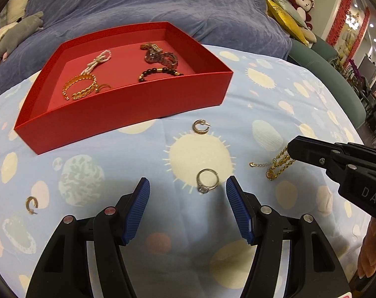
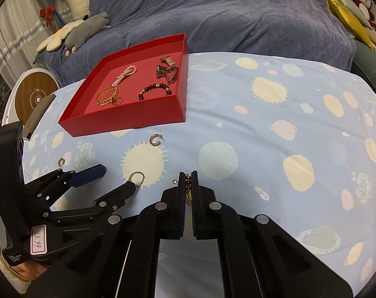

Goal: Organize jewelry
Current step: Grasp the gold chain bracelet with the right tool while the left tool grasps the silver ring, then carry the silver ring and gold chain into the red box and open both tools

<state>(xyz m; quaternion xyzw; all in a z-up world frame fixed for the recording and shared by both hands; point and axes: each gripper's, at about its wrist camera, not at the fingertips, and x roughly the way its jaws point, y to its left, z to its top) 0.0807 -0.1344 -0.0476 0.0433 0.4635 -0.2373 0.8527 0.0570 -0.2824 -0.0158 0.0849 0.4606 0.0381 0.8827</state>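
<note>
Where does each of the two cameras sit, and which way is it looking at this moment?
Left wrist: on the left tongs, angled down at the silver ring between their open jaws; the right tongs and fingers show at right.
Right wrist: on the right tongs, angled down, shut on the gold chain; the left tongs show at left.
Shared: red box, ring, chain, gold hoop earring, planet-print cloth.
</note>
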